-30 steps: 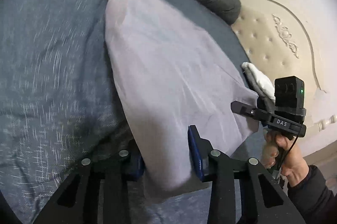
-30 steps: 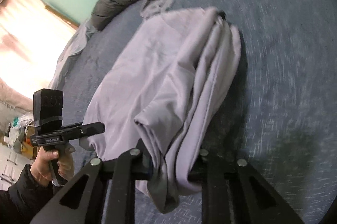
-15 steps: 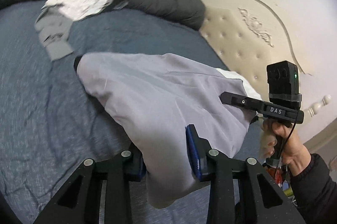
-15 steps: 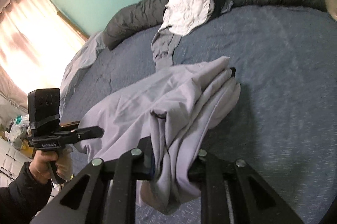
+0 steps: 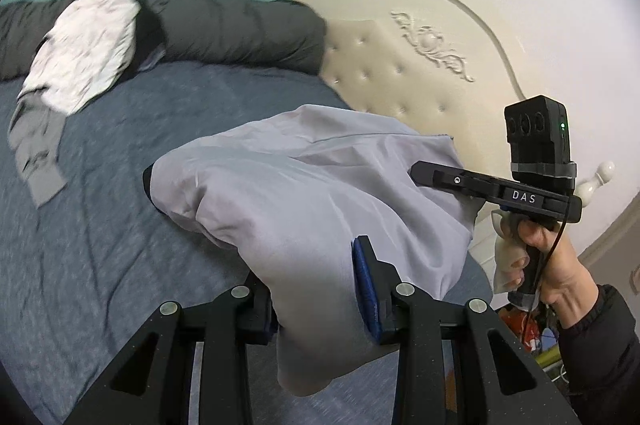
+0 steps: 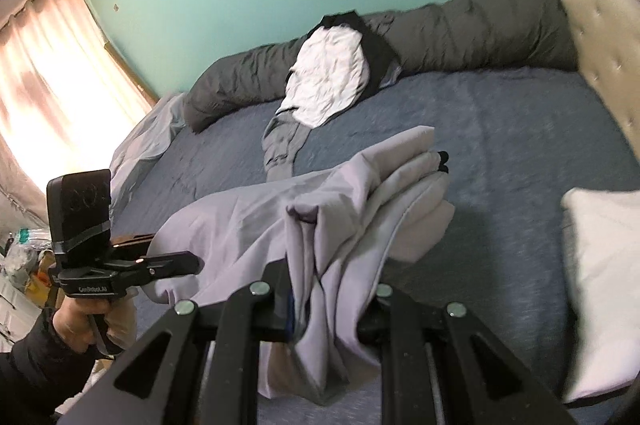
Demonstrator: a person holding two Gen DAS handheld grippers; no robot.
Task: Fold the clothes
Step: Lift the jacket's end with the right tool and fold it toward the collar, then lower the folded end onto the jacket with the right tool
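The pale lilac, partly folded cloth garment (image 5: 304,193) hangs above the dark blue bedspread (image 5: 100,245), stretched between both tools. The left gripper (image 5: 316,289) is closed on one bunched edge, and the right gripper (image 6: 332,305) clamps the other. Its far end seems to touch the bed, near a white pillow (image 6: 600,265).

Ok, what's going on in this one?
A person is folding a light lavender garment over a blue-covered bed. The left tongs and right tongs each grip a bunched end of it, holding the near part lifted. An unfolded white and black garment lies by the grey bolster.
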